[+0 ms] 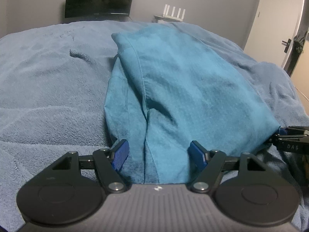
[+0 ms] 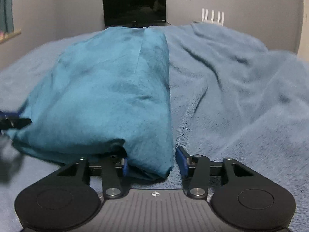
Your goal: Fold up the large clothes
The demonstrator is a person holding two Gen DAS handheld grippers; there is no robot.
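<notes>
the teal garment [image 1: 183, 81] lies on the bed [image 1: 48, 81], already folded into a long strip that runs away from me toward the far wall, on top of a fuzzy blue blanket [image 2: 241, 96]. its near end sits right at both of my grippers.

my left gripper [image 1: 160, 155] stands wide, with its blue pads either side of the near hem; cloth lies between them, but the pads do not press on it. my right gripper [image 2: 153, 164] is at the near right corner of the strip, narrower than the left, with the corner of the cloth between the pads. the left pad touches the fabric, while the right pad shows a gap, so i judge it is not clamped yet.

the cloth looks thin, soft and light, a woven material with a seam [image 1: 141, 67] running down it. it will sag and drape rather than hold a shape, and the layers may slide over each other, so i would pinch all layers together at the two near corners, well into the hem, not just the top sheet. the plush blanket below could get caught in the pinch if i go too deep.

writing: the letters "das" can be read on the side of the other gripper in the left wrist view. a dark monitor [image 2: 134, 6] stands at the wall; its small logo is too tiny to read.
</notes>
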